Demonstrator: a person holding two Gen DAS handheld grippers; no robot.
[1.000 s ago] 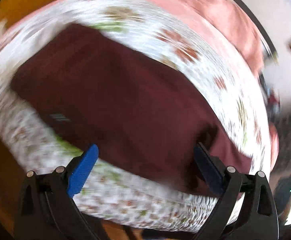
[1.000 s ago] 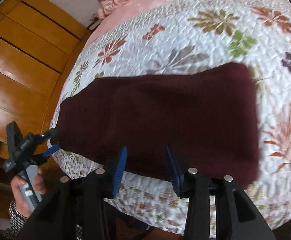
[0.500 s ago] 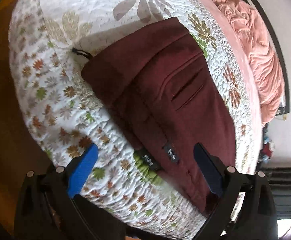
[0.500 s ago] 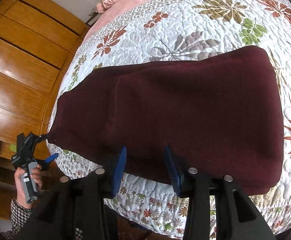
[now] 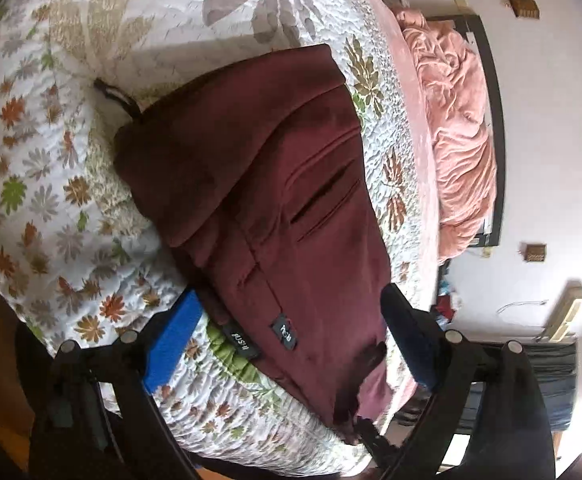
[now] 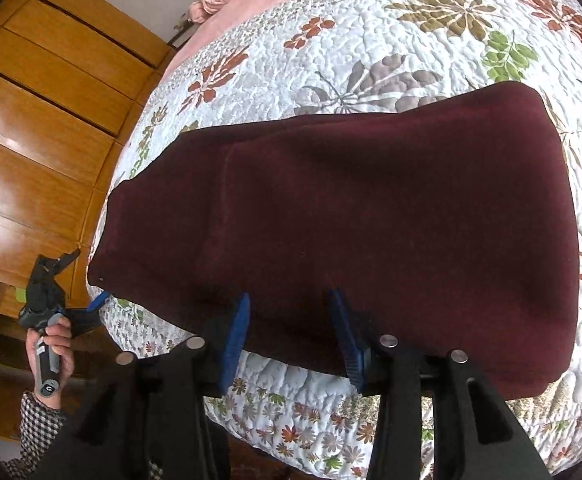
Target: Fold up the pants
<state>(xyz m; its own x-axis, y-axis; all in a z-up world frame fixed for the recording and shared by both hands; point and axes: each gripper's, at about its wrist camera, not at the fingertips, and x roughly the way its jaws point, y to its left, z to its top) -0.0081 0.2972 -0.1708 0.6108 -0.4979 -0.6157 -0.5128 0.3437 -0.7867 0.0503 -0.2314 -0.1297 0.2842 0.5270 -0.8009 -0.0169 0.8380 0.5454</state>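
While the maroon pants (image 6: 371, 216) lie folded across the near edge of the floral quilt (image 6: 411, 40), we hold our left gripper (image 5: 291, 332) at their waistband end, its jaws wide and closing with the labelled hem between them, pads not yet pressing. Our right gripper (image 6: 287, 336) hovers partly spread over the near edge of the cloth; we cannot tell whether it touches. A pink blanket (image 5: 463, 136) lies bunched beyond.
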